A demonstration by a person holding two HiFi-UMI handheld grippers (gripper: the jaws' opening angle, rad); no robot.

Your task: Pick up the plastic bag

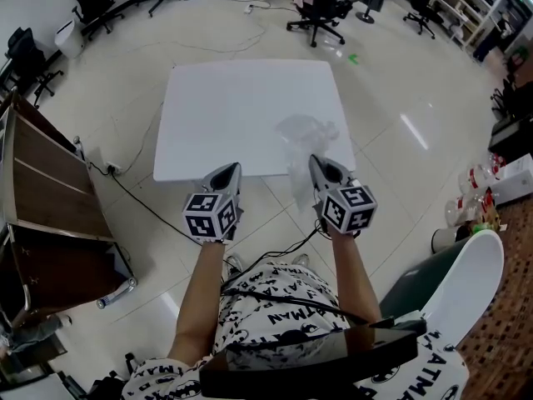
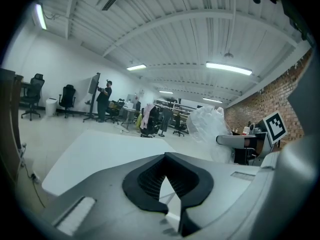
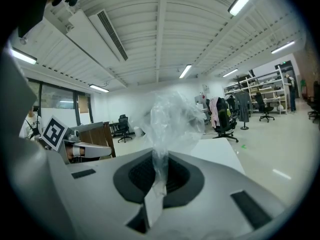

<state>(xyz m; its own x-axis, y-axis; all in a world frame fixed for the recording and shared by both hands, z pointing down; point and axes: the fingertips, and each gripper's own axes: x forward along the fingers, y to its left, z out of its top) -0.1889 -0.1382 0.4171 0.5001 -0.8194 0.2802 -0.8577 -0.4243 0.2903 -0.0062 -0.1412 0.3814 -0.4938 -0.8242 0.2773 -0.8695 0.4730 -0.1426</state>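
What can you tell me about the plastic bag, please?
The plastic bag is thin, clear and crinkled, and looks empty. The right gripper is shut on one gathered, twisted end, and the rest puffs out loosely beyond the jaws. In the head view it shows over the near right corner of the white table; whether it touches the table cannot be told.

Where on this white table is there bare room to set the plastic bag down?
The white table is bare across its left half and far side. Only its near right corner is crowded, where the plastic bag is pinched in the right hand-held gripper.
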